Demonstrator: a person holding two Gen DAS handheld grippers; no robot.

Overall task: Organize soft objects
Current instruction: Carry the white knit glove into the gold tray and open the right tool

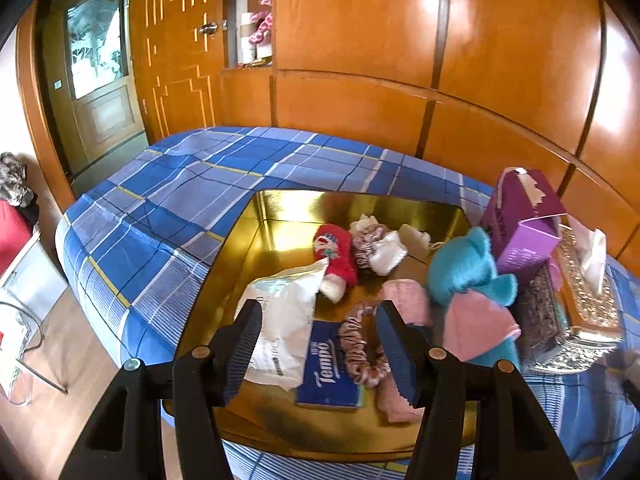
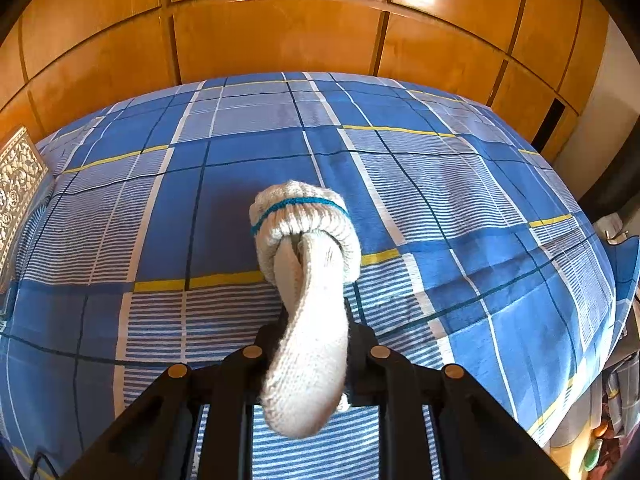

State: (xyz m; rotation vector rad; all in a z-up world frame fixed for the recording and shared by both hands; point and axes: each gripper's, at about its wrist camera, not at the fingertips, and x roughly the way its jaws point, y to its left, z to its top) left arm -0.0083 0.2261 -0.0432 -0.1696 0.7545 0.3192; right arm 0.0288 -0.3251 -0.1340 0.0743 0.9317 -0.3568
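Your left gripper point(image 1: 316, 344) hangs above the near end of the shiny gold metal tray point(image 1: 400, 208) that sits on the bed with the blue plaid cover point(image 1: 192, 184); its ribbed blue pads point(image 1: 394, 344) stand roughly half apart and nothing is caught between them. Below that gap, in the tray, lie a white plastic wipes packet point(image 1: 280, 320), a blue Tempo tissue pack point(image 1: 330, 368) just beside it, and a pink satin scrunchie point(image 1: 360, 348) touching the tissue pack's right edge. Farther into the tray you have a red knitted sock point(image 1: 336, 256), a pile of pale scrunchies and white cloth point(image 1: 380, 246), a folded pink cloth point(image 1: 404, 300) and a turquoise plush toy point(image 1: 464, 268) leaning over the tray's right rim. Right of the tray stand a purple cardboard box point(image 1: 520, 228) and an ornate silver tissue box point(image 1: 588, 304). Your right gripper point(image 2: 310, 344) is closed nearly all the way, pinching a cream knitted sock with a teal line round its cuff point(image 2: 304, 248); the sock is gripped at its middle, its rolled cuff end reaching forward over the open plaid bedcover and the toe end drooping back toward the camera. That sock is well apart from the tray, of which this view shows nothing.
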